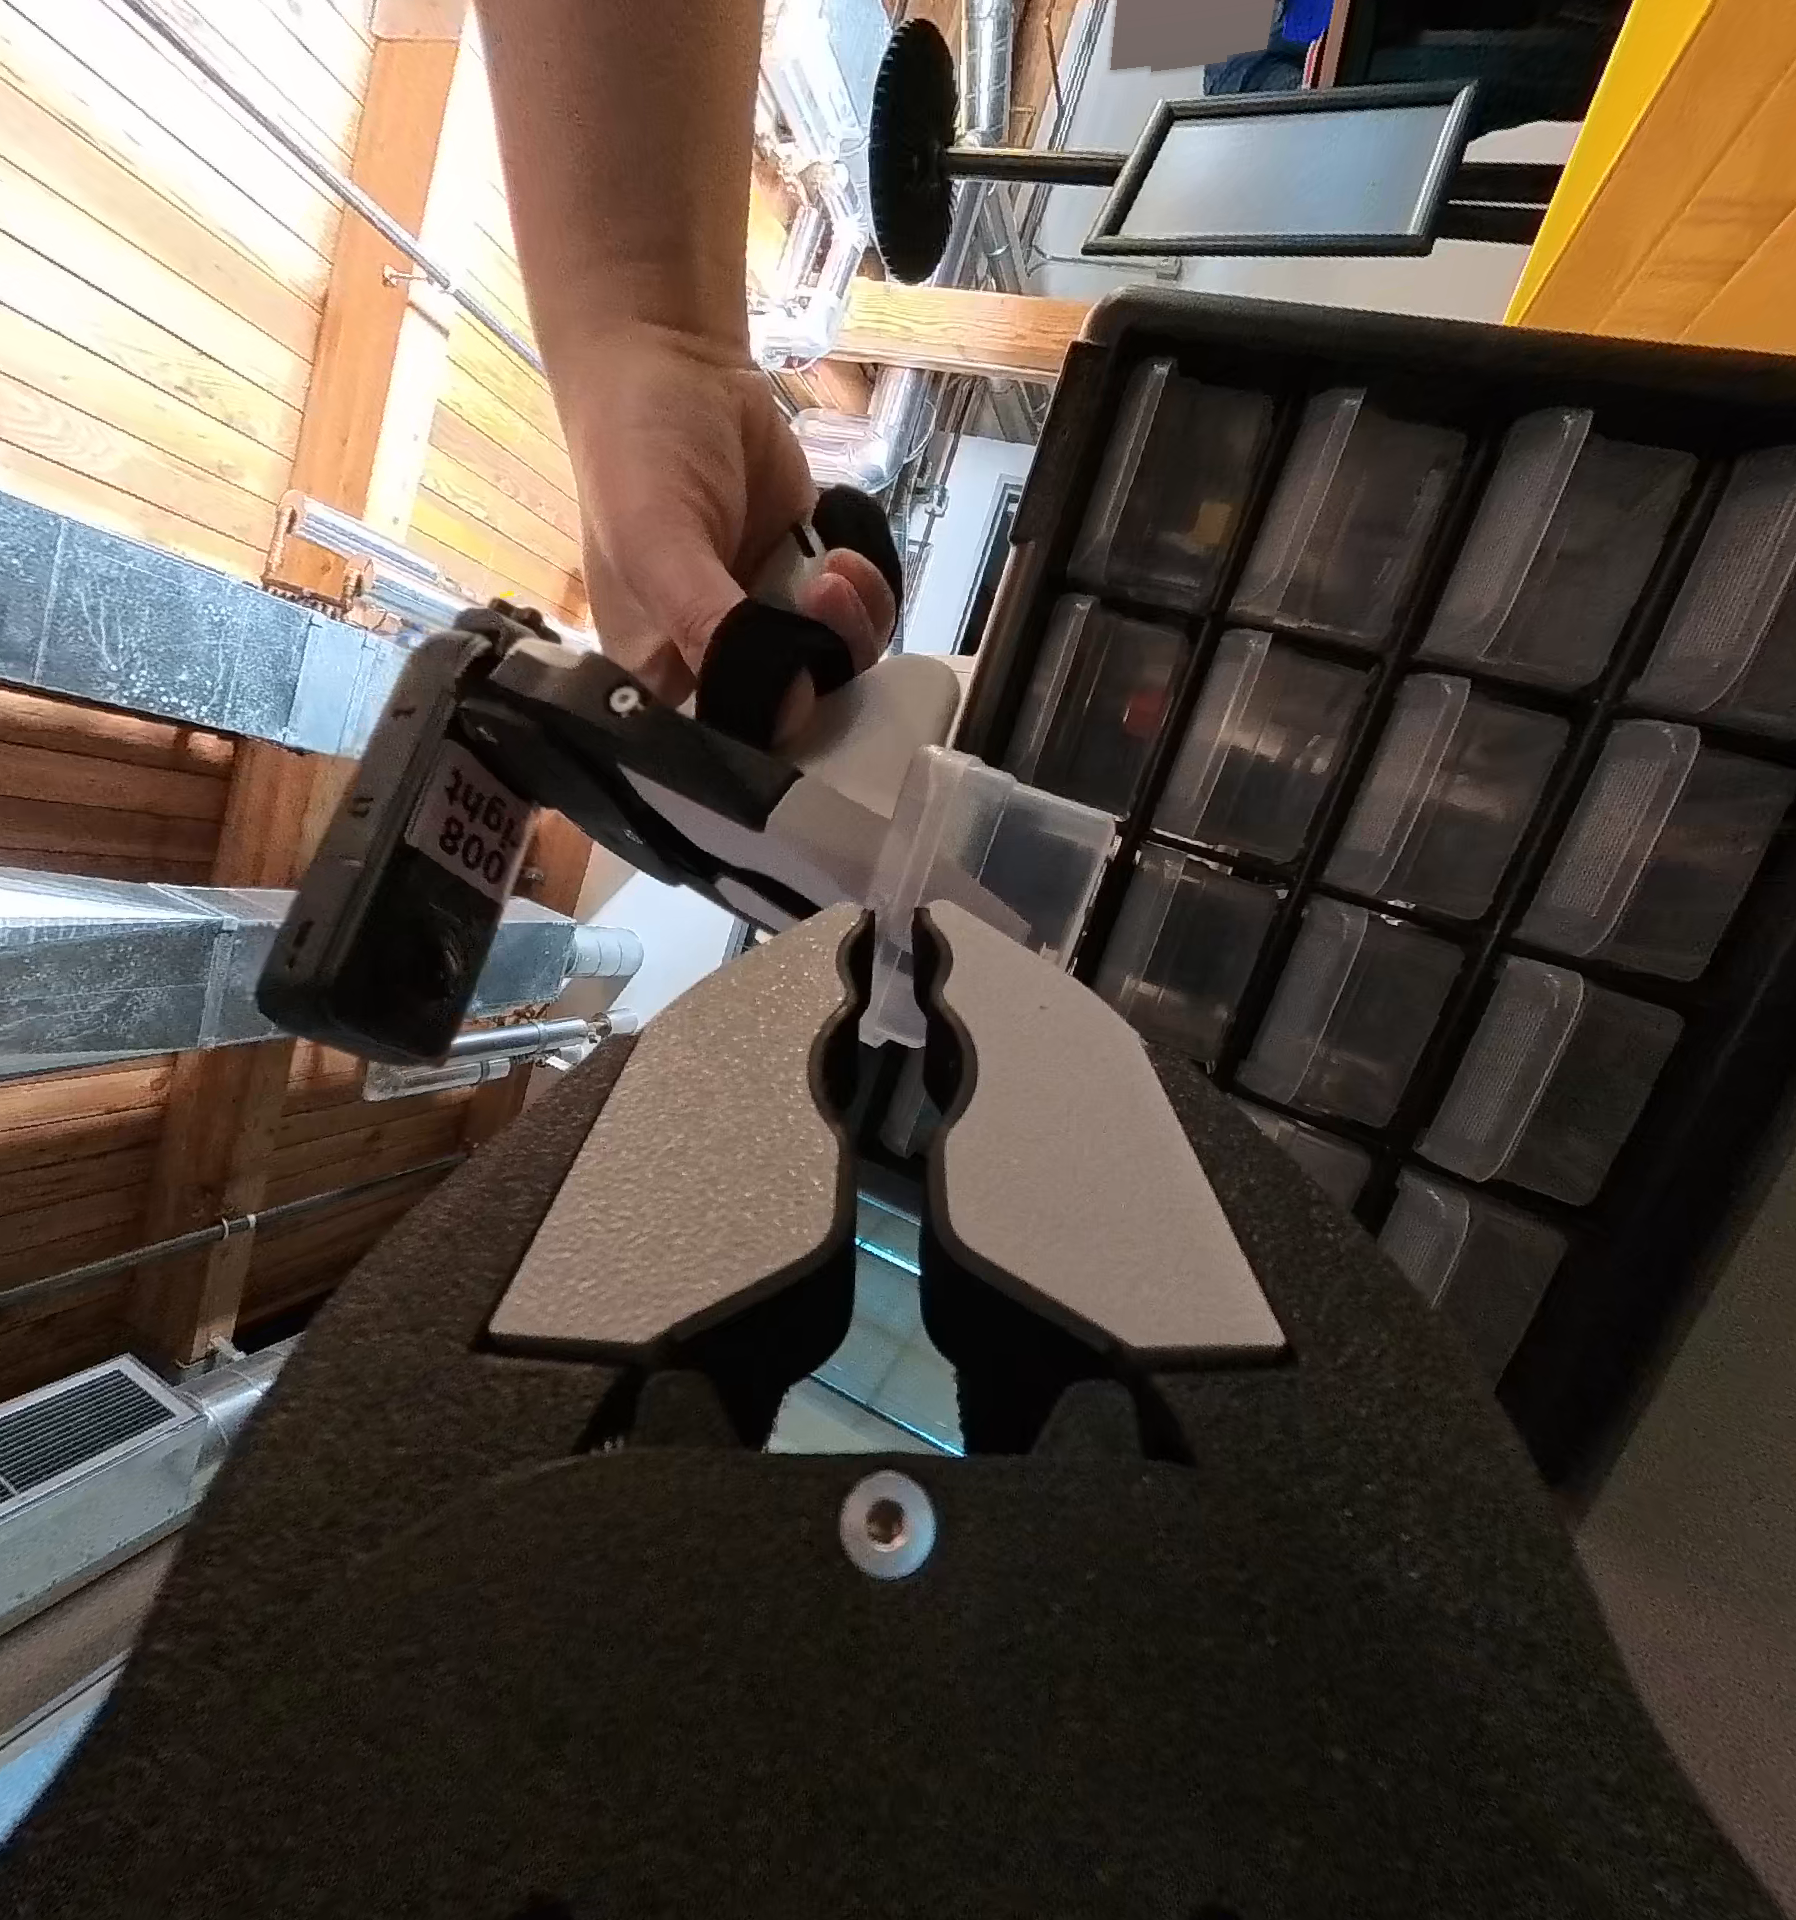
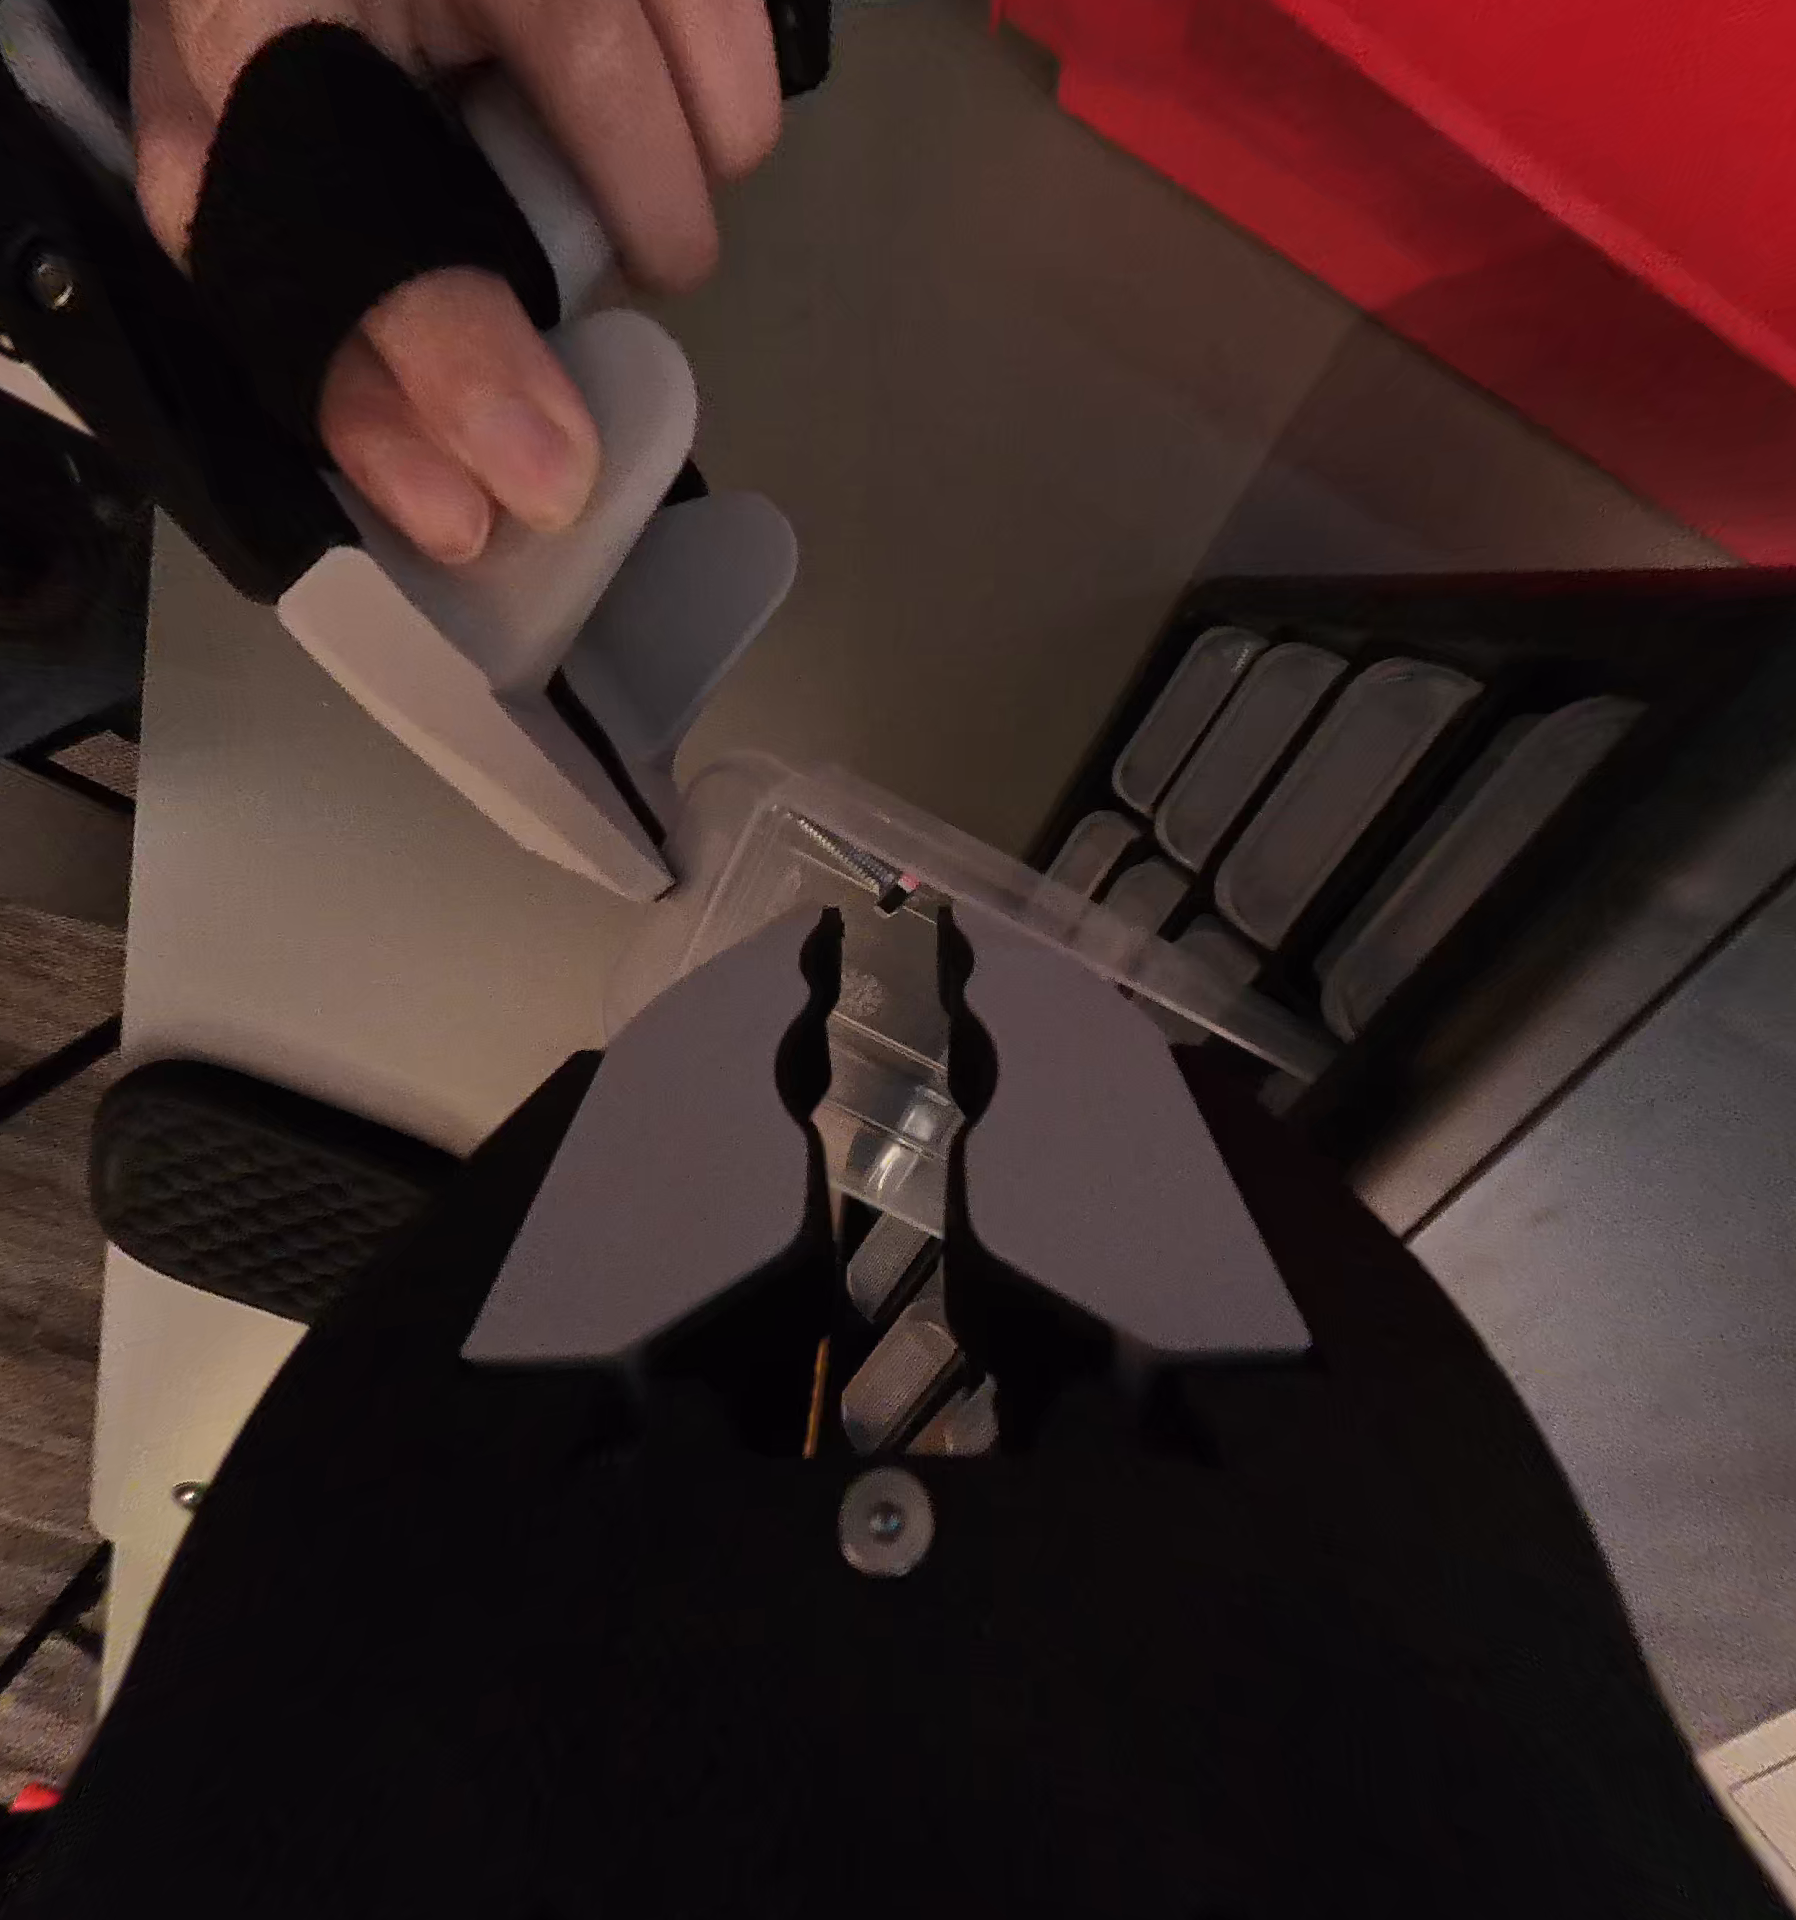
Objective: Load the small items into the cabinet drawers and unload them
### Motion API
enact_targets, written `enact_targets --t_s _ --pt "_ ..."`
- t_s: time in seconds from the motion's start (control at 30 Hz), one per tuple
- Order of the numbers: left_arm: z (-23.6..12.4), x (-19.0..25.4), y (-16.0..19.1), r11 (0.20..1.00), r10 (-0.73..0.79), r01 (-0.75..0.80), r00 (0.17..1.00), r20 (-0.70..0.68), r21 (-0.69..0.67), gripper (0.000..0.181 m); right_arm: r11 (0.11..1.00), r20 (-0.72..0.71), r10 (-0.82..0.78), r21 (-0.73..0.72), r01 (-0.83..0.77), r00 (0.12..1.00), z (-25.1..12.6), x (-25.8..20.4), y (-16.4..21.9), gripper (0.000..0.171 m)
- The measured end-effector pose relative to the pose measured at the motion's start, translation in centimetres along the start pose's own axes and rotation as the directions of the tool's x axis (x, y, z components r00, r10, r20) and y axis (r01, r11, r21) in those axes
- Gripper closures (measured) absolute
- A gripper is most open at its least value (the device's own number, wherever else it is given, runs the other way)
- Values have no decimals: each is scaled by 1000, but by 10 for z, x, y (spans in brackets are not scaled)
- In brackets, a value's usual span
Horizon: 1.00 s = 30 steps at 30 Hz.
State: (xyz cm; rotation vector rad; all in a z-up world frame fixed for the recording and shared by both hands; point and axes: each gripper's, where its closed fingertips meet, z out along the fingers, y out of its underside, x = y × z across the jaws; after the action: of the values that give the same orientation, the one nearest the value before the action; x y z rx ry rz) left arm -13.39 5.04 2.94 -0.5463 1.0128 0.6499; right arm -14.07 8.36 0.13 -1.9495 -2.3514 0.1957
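Left gripper (image 1: 892, 971): jaws closed on the front tab of a clear plastic drawer (image 1: 987, 831), which stands pulled out from the black cabinet (image 1: 1289, 644). Drawer contents: one screw (image 2: 842, 847) with a reddish end (lying near the front wall). Right gripper (image 2: 883, 935): jaws slightly parted just above the drawer's open top, holding nothing that I can see. Cabinet: rows of clear drawers, all others pushed in, standing on the grey worktop (image 2: 977, 468).
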Motion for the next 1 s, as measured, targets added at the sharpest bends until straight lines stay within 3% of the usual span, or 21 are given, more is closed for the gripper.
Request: enact_targets --t_s 0.4,0.8,1.0 --pt "0 0 0 1000 -2 2 1000 -4 -2 175 990 -10 133 -44 -134 991 2 4 -1 161" --pt "0 0 1 1000 -9 9 1000 -7 0 175 977 -111 142 -143 -157 984 -2 15 15 166" --pt "0 0 1 1000 -14 14 1000 -9 0 175 974 -139 169 -125 -186 976 -10 17 20 166"
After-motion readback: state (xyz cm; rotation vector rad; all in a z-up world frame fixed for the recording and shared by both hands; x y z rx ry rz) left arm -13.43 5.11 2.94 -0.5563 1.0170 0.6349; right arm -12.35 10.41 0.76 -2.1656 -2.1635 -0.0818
